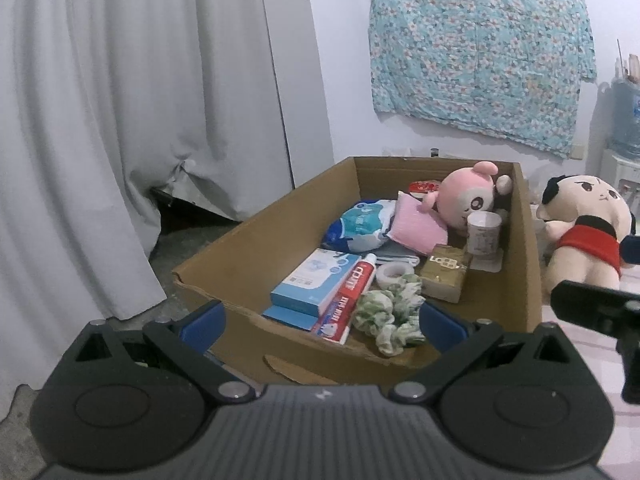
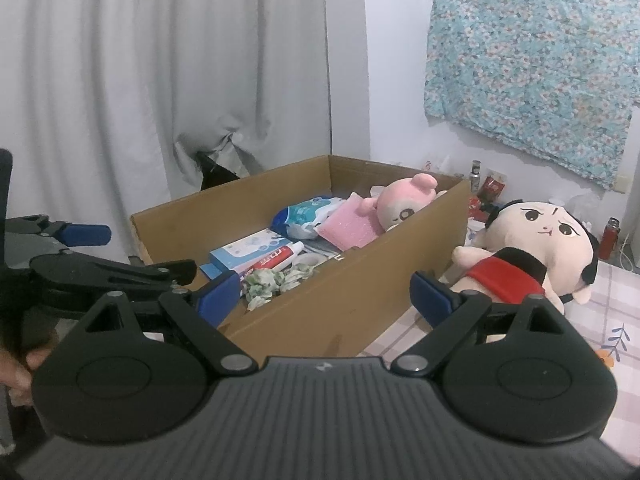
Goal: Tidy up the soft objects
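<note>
While both tools hang spread wide and hold nothing, the left tool (image 1: 322, 322) sits over the near end of the cardboard box (image 1: 240, 236), and the right tool (image 2: 326, 294) faces the box's long outer wall. Inside the box, a green-and-white scrunchie (image 1: 390, 314) lies just beside a toothpaste tube (image 1: 346, 300) and a blue-and-white carton (image 1: 314, 282), with a tape roll (image 1: 394, 272) and a small brown box (image 1: 444, 272) close behind. Farther back lie a pink pillow (image 1: 416, 226), a pink plush (image 1: 470, 196), a white cup (image 1: 484, 234) and a blue tissue pack (image 1: 360, 224). Outside, on the checked cloth (image 2: 592, 344), a black-haired doll (image 2: 532, 248) in a red wrap leans near the box's right wall. Grey curtains (image 1: 120, 120) hang behind.
</note>
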`<state>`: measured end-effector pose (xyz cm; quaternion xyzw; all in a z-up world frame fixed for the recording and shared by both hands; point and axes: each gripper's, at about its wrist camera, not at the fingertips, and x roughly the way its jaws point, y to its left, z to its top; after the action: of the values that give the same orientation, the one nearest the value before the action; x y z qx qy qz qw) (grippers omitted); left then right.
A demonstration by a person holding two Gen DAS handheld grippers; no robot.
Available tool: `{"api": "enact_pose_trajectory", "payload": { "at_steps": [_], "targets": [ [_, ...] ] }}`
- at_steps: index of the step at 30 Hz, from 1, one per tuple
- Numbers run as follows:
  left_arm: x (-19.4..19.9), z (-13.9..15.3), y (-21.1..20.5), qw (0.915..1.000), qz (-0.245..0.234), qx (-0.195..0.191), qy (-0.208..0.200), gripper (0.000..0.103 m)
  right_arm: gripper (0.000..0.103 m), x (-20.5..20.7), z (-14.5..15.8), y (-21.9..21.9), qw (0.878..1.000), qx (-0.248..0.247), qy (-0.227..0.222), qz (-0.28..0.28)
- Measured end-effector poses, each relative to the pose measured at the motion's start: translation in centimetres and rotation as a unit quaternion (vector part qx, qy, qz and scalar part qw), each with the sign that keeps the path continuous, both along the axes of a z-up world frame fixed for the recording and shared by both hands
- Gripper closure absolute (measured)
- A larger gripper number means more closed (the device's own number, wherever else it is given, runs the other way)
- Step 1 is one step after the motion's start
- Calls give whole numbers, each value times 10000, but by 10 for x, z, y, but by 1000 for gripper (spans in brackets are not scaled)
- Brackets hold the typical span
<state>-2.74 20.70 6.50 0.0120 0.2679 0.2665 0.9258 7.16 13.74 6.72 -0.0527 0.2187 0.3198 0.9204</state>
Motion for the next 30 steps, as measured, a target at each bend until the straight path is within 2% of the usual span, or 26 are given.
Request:
{"api": "enact_pose_trajectory", "payload": {
  "at_steps": [5,30],
  "targets": [
    [2,0,-5,10000,-33,89,8,0,11,-1,5,-6,9998,174,110,39],
    [6,-2,-4,9998,-53,85,151,0,11,-3,7,-10,9998,167,124,-63]
  ]
}}
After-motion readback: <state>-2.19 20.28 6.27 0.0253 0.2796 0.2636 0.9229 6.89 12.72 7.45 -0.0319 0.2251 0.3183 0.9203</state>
